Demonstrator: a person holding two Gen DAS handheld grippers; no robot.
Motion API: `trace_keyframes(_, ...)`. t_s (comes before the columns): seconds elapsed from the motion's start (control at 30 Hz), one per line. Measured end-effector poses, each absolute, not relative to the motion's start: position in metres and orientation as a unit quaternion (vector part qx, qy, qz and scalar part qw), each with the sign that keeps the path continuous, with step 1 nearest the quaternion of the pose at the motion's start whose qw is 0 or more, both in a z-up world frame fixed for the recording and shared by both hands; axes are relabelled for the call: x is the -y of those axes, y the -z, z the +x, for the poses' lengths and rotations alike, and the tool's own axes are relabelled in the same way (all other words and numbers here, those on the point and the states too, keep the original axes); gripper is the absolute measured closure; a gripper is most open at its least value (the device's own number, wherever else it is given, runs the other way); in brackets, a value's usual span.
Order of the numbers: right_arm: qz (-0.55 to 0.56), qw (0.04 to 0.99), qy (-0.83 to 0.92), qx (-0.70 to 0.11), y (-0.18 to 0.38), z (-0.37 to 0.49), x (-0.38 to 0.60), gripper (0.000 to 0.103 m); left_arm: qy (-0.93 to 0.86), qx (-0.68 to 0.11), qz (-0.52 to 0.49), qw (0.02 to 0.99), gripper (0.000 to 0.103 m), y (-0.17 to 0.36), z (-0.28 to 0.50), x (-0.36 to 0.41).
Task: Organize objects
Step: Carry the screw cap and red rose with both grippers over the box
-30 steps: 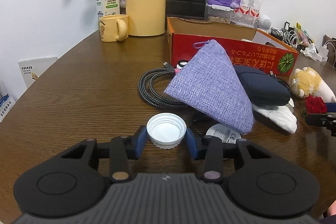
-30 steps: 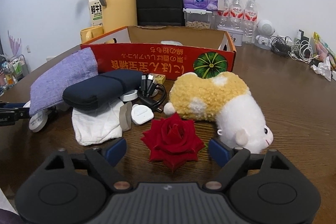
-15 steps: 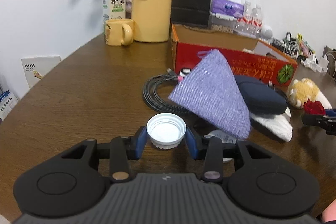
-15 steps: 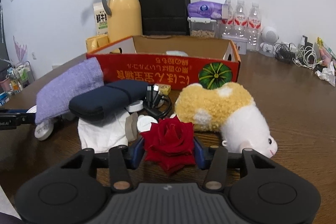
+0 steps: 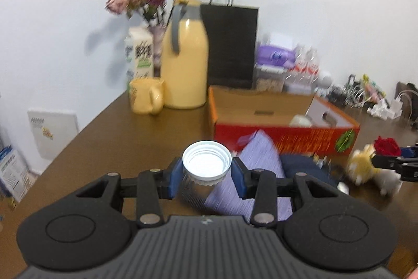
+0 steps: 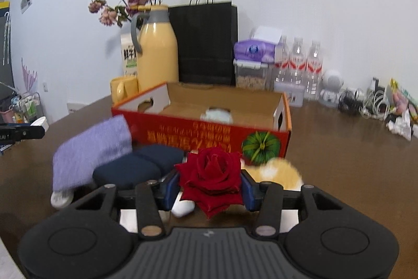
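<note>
Your left claw [image 5: 207,175] is clamped on the round white plastic screw cap [image 5: 207,166], held clear above the brown wooden table [image 5: 109,137]. Your right claw [image 6: 210,187] has just closed partway and now pinches the dark red fabric rose [image 6: 211,178], in front of the open red cardboard box [image 6: 209,131].

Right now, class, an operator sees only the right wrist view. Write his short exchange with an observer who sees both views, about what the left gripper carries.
Operator: What is the white thing at the left gripper?
Observer: A white bottle cap, open side up, clamped between the blue pads.
Operator: Is it off the table?
Observer: It looks so: the purple pouch shows beyond and below it.
</note>
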State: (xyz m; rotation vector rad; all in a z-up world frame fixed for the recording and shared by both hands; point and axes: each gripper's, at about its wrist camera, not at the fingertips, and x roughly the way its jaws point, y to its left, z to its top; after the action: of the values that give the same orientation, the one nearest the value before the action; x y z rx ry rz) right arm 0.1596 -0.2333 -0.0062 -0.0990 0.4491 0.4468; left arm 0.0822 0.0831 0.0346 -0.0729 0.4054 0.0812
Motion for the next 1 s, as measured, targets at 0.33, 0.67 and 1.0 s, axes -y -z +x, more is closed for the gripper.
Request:
trace_keyframes(0.33,-0.039,0.959,-0.222,-0.171,-0.035,0.211,0.216,0.056,0.023,-0.149,-0.039,0.988,0.063,-0.078,0.154,-0.048)
trace_keyframes(0.67,-0.035,0.961,-0.199,-0.188,-0.045,0.304,0.183,0.056,0.029,-0.152,-0.054,0.986,0.063,-0.081,0.245,-0.026)
trace_keyframes(1.0,-0.016,0.963,-0.136,-0.232,-0.005,0.359,0.185,0.056,0.005,-0.239,-0.045,0.970,0.063,-0.031,0.314,-0.025)
